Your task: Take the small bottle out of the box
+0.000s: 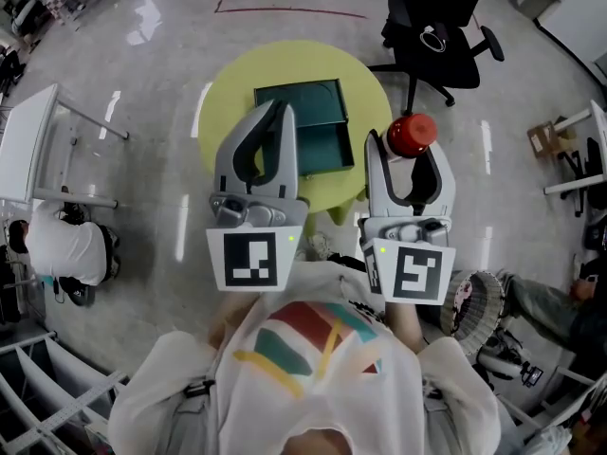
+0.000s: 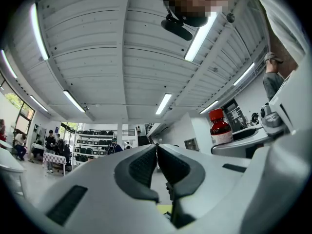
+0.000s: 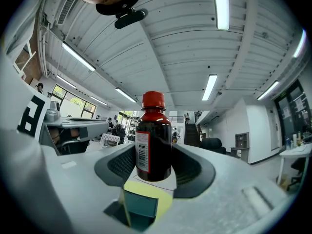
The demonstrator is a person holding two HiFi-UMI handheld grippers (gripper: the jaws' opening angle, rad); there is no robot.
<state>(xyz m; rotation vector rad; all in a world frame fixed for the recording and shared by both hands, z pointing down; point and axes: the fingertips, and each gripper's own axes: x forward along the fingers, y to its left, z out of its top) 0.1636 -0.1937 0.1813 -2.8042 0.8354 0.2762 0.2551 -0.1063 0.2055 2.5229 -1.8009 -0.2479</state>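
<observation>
Holding the small bottle (image 3: 154, 140) upright in the right gripper (image 3: 155, 172), clamped by its dark body between the two pads, with a red cap on top and a white barcode label toward the left. Up clear of the box (image 1: 322, 146), out past its right side, above the right edge of the round yellow counter (image 1: 228, 93). On the middle of that counter, the dark green box, lying open. Carrying nothing in the left gripper (image 1: 278, 112), jaws closed tip to tip, raised over the near left part of the counter and across the box's left edge. Beyond the counter, far right, a black office chair (image 1: 436, 27) on the glossy floor (image 1: 142, 27); far left, a seated person (image 1: 62, 245) in white.
</observation>
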